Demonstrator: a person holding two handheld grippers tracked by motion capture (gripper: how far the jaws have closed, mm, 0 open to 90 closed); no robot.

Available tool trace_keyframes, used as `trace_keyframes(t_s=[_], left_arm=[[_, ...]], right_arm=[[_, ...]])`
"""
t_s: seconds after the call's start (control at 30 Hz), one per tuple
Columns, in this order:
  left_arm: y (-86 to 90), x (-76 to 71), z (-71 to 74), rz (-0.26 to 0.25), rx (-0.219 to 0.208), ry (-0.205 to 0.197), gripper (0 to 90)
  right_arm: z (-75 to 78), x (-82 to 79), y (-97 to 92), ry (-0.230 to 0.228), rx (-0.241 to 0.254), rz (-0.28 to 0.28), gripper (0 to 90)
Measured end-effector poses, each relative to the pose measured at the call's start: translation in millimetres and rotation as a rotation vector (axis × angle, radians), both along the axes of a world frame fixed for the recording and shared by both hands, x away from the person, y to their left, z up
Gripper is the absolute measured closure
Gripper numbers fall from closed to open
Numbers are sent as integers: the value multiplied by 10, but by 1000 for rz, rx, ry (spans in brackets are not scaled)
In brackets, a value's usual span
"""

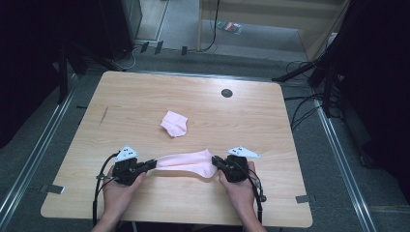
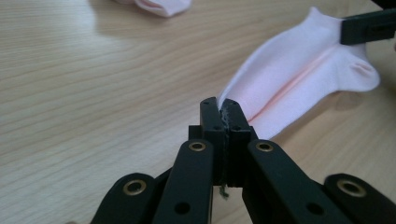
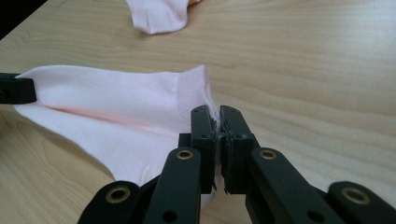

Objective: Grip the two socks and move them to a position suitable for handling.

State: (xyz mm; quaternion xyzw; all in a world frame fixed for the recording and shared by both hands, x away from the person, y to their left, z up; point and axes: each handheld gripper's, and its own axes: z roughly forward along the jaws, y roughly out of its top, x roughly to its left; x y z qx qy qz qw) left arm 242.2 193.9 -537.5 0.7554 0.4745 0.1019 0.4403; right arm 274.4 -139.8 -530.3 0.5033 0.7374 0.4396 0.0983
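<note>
A pale pink cotton ankle sock [image 1: 186, 163] is held stretched out between the two grippers near the table's front edge, at roughly six o'clock from the centre of the light wooden table [image 1: 135, 104]. The left gripper [image 1: 153, 164] is seen clamped on one end of this sock, at its nine o'clock side; in the left gripper view the black jaws are pressed together with a thin fold of pink fabric [image 2: 280, 79] caught between their tips. The right gripper [image 1: 215, 161] is clamped on the opposite end, at the three o'clock side, and in the right gripper view the ribbed cuff [image 3: 140, 116] is pinched between the nearly closed jaws. The sock is drawn fairly flat and long, with a lengthwise crease visible along its middle, and it appears to rest on or just above the table surface; which of the two cannot be told for certain. A second pale pink sock [image 1: 174, 123], lying loosely crumpled, is left untouched toward twelve o'clock from the held one, well apart from both grippers. The work is judged to be at an early to middle stage: one sock has been picked up at both ends and straightened, but no fold has yet been made in it. What is left, it is judged, is the folding or laying out of this sock and the handling of the crumpled one, perhaps so that the two are paired.
</note>
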Motion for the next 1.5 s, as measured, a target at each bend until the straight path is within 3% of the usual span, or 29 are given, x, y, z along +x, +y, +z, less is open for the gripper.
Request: trace_keyframes(t_s=[0.07, 0.13, 0.27, 0.33, 0.37, 0.43, 0.5, 0.6, 0.67, 0.83, 0.97, 1.1, 1.27, 1.33, 1.4, 1.5], left_arm=[[-74, -37, -17, -23, 23, -10, 900], [-126, -45, -46, -38, 38, -1, 900], [-127, -59, -122, 4, 46, -1, 881], [-118, -63, -114, 26, 51, -14, 673], [-74, -70, -85, 58, 29, -44, 593], [-22, -65, -64, 94, 2, -60, 447], [67, -60, -32, 123, -14, -99, 318], [196, -43, 13, 165, -31, -138, 179], [308, -20, 27, 185, -44, -158, 155], [465, 36, -29, 225, -45, -143, 156], [544, 70, -63, 238, -52, -131, 158], [577, 85, -87, 243, -62, -122, 160], [625, 82, -94, 256, -84, -121, 161], [640, 85, -98, 261, -98, -114, 161], [642, 90, -103, 265, -105, -113, 163], [639, 95, -106, 264, -102, -110, 164]], right_arm=[[-41, -40, 27, -1, 5, 22, 861], [-70, -76, 81, -18, -29, 36, 861], [-104, -63, 123, -5, -47, 33, 819], [-112, -46, 118, -13, -45, 9, 644], [-98, -40, 119, -22, -43, -7, 574], [-46, -21, 124, -41, -33, -16, 480], [49, -1, 156, -81, -41, -21, 462], [221, 65, 311, -147, -59, 22, 472], [299, 134, 470, -176, -77, 68, 479], [357, 388, 922, -206, -142, 146, 486], [278, 652, 1282, -192, -214, 177, 471], [161, 939, 1577, -141, -244, 206, 397], [16, 1189, 1777, -122, -285, 196, 367], [-65, 1284, 1824, -83, -317, 166, 397], [-101, 1317, 1825, -84, -322, 153, 503], [-81, 1324, 1797, -81, -338, 106, 806]])
